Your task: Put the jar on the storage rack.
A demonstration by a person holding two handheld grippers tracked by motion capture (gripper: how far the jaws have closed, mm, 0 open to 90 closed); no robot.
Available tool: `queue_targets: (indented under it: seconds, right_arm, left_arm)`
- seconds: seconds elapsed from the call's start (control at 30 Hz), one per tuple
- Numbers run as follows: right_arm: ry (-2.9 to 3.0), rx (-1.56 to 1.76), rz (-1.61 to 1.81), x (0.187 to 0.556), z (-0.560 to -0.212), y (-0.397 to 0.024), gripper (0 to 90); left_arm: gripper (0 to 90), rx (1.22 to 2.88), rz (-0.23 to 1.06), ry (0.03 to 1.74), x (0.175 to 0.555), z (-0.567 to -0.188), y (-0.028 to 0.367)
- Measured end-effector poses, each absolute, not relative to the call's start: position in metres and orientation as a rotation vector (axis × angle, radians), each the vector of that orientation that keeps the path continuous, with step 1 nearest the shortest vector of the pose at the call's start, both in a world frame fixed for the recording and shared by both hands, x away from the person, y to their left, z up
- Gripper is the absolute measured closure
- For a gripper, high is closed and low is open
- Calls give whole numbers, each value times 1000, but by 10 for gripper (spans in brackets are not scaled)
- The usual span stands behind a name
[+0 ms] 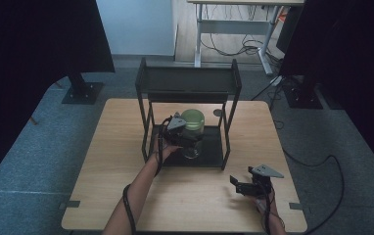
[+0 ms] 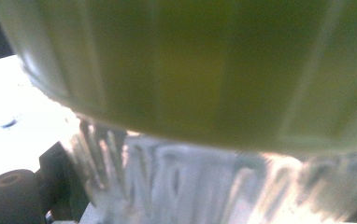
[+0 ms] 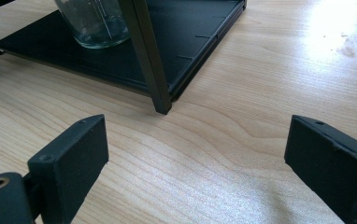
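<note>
Now, from above, the left gripper [image 1: 187, 134] grips the green-lidded jar [image 1: 193, 128] on the rack's bottom shelf [image 1: 213, 147]. Up close, glass [image 2: 204, 186] crowds the lens: hold it level. Right gripper [image 3: 195, 154] gapes, idle over the table [image 3: 242, 107].

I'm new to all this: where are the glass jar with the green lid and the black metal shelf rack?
Glass jar with green lid [image 1: 193, 119], high view, on the lid.
Black metal shelf rack [image 1: 187, 78], high view, top shelf.
</note>
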State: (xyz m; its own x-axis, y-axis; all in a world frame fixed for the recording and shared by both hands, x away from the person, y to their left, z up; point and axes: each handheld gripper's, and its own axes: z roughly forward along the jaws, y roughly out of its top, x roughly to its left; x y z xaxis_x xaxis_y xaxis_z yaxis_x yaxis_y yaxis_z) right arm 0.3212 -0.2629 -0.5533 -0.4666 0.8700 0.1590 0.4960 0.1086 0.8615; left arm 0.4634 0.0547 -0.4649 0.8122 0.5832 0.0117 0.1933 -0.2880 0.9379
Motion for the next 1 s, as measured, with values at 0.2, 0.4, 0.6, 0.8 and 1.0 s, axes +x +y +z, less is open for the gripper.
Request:
queue_targets:
  seconds: [0.2,0.4,0.6,0.8,1.0]
  right_arm:
    - [2007,1328,1307,321,-553,-263,62]
    - [2010,1331,1306,321,-553,-263,62]
    - [2008,1326,1302,321,-553,-263,62]
    - [2007,1320,1295,321,-553,-262,61]
    - [2008,1319,1289,321,-553,-261,61]
  left_arm:
    - [0,1814,399,631,460,-466,59]
    - [8,1808,412,630,453,-466,64]
    - [8,1792,431,628,443,-462,69]
    - [5,1794,449,641,431,-465,77]
    - [5,1773,449,649,417,-466,88]
